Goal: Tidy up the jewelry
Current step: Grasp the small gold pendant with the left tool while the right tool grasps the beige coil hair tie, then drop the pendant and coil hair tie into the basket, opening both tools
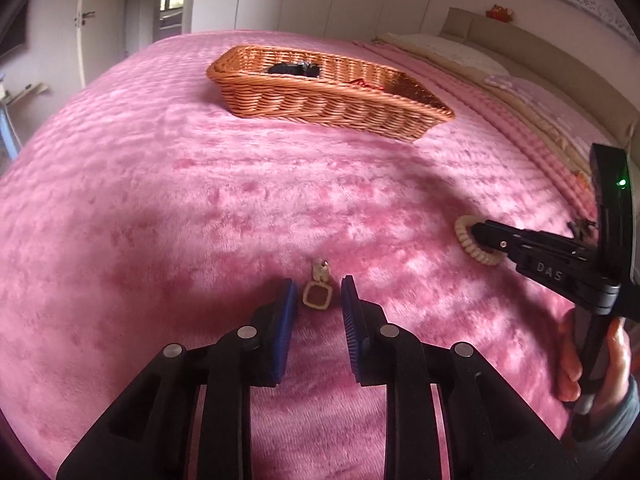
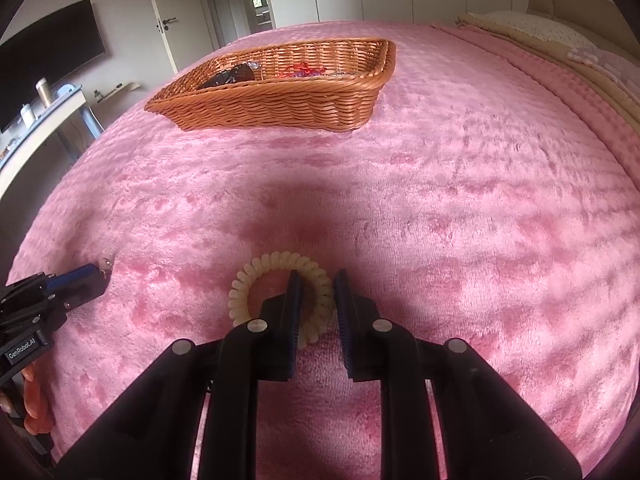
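A small square pendant [image 1: 316, 299] with a dark red centre and a pale frame lies on the pink blanket. My left gripper [image 1: 319, 283] is open, with a blue pad on each side of the pendant and a gap on both sides. A cream spiral coil band [image 2: 240, 284] lies further right. My right gripper [image 2: 318, 276] straddles the band's right side, one finger inside the ring and one outside, and the band fills the space between the pads. In the left wrist view the right gripper [image 1: 478, 228] rests its tip on the coil band [image 1: 466, 240].
A wicker basket [image 1: 320, 100] [image 2: 272, 108] stands further back on the bed and holds a dark item and something red. Pillows and folded bedding line the right edge. A desk and a wall screen are off the bed's left side.
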Demonstrator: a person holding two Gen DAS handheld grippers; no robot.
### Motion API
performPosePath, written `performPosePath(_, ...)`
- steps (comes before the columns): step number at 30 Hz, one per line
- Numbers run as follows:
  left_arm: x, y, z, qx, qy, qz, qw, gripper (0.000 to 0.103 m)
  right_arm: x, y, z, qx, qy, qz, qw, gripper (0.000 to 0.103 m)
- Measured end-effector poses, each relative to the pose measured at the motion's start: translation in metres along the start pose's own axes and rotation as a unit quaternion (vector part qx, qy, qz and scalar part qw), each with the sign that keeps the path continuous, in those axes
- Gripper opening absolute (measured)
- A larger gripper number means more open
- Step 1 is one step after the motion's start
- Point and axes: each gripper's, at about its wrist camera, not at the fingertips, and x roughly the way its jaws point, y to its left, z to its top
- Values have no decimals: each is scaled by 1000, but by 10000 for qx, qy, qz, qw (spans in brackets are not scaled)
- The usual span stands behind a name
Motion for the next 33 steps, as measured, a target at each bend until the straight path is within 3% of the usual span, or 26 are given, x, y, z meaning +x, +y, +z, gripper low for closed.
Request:
performPosePath(5,6,-11,3,341,38,263,9991,21,2,9,0,-205,-46,-199,9996,14)
performPosePath(8,6,-14,2,447,1,356,9984,13,-4,11,-3,-241,-143,-140,9995,11)
performPosePath(23,-37,-13,8,300,-891,27,9956,13,-46,5,2,29,-736,348,9967,10)
performPosePath(28,-57,-11,38,227,-1286,40,9914,13,-73,9,36,-14,-1121,368,9930,10)
performPosePath(33,-64,-8,91,243,-1613,86,9866,13,-76,18,95,-146,-1429,199,9894,10)
